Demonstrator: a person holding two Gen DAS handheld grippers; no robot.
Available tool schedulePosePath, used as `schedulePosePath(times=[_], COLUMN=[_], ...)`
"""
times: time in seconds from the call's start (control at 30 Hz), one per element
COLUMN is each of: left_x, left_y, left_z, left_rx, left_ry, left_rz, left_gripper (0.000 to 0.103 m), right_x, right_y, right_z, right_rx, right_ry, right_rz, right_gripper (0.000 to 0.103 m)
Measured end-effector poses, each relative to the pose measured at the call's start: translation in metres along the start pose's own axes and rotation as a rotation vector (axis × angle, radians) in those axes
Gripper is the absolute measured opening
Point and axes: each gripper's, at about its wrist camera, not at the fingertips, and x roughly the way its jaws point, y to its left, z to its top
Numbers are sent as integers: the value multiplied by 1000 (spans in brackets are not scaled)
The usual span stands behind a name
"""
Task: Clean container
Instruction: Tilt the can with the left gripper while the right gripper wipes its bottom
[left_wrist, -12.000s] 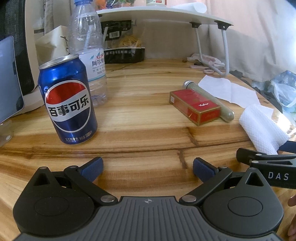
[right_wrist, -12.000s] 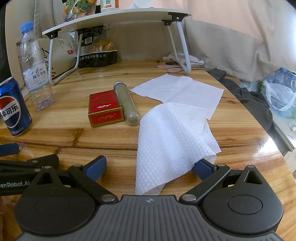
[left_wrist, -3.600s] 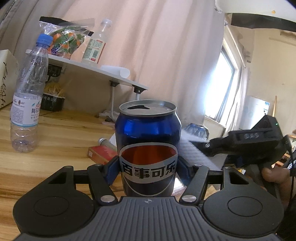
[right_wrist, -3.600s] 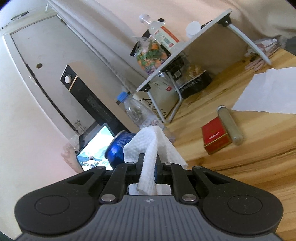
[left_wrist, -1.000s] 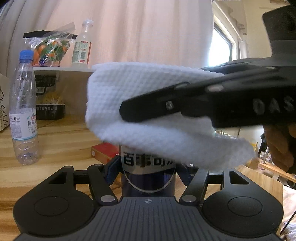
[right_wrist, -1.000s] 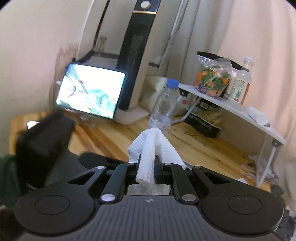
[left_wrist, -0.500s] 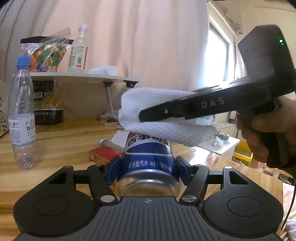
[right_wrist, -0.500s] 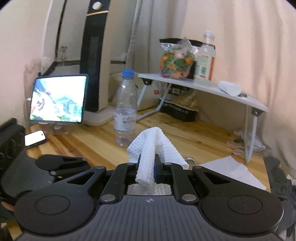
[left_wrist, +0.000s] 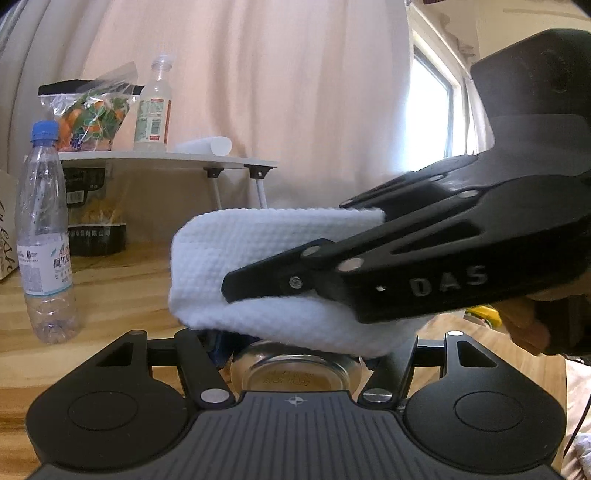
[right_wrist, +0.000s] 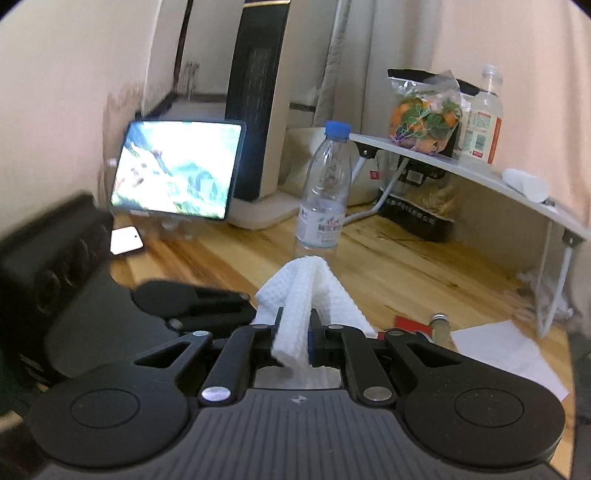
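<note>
The paper towel (left_wrist: 266, 266) lies over the can (left_wrist: 295, 373); far left stands the water bottle (left_wrist: 42, 236), with the folding table (left_wrist: 166, 159) behind it.

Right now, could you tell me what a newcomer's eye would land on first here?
In the left wrist view, the white cloth, pinched in the right gripper, lies over the can that the left gripper holds bottom-first toward the camera. Behind, a lit tablet glows beside a water bottle.

Home room, curtains (left_wrist: 258, 92), tablet (right_wrist: 177, 170), snack shelf (left_wrist: 166, 160)
</note>
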Motion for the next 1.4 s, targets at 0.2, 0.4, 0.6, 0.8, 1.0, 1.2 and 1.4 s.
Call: schedulePosePath(times=[0.2, 0.4, 0.6, 0.8, 1.0, 1.2, 1.4], left_x=[-1, -1, 2, 4, 4, 5, 5], left_y=[-1, 0, 4, 8, 7, 9, 9], left_z=[-1, -2, -1, -2, -2, -2, -2], left_rx=[8, 3, -16, -35, -27, -34, -32], left_ry=[-8, -14, -5, 2, 1, 2, -1], left_rz=[-6, -4, -3, -2, -5, -6, -9], left_gripper=[65, 65, 65, 65, 65, 65, 65], right_x=[-1, -3, -13, -25, -33, -32, -32], right_y=[-21, -57, -48, -12, 1, -33, -57], right_z=[0, -2, -10, -16, -16, -19, -22], right_rx=[29, 109, 111, 61, 39, 110, 158], right_ry=[-19, -36, -43, -27, -10, -17, -21], right_rz=[-94, -158, -112, 6, 37, -49, -118], right_gripper=[12, 14, 14, 15, 14, 14, 14])
